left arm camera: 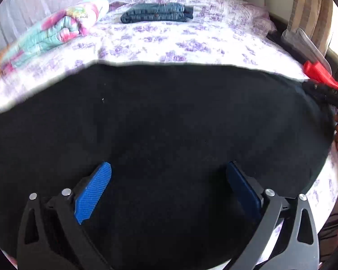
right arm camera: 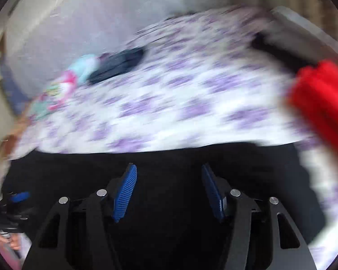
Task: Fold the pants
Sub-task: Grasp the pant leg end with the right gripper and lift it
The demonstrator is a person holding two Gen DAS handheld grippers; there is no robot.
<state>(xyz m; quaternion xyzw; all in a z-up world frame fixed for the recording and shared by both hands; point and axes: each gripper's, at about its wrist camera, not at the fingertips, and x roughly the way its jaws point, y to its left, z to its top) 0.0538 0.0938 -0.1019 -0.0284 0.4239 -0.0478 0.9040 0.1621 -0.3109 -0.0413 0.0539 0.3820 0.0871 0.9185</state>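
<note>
Black pants (left arm camera: 169, 123) lie spread flat on the floral bedspread (left arm camera: 169, 42) and fill the lower half of the left wrist view. My left gripper (left arm camera: 169, 168) is open just above them, its blue pads (left arm camera: 94, 189) wide apart with nothing between them. The right wrist view is blurred by motion. It shows the black pants (right arm camera: 169, 157) under my right gripper (right arm camera: 169, 171), which is open and empty. The right gripper's body shows at the pants' right edge in the left wrist view (left arm camera: 326, 94).
Folded blue jeans (left arm camera: 156, 13) lie at the far side of the bed. A rolled pastel blanket (left arm camera: 63, 29) lies at the far left. A red object (left arm camera: 320, 73) sits at the bed's right edge and also shows in the right wrist view (right arm camera: 322, 99).
</note>
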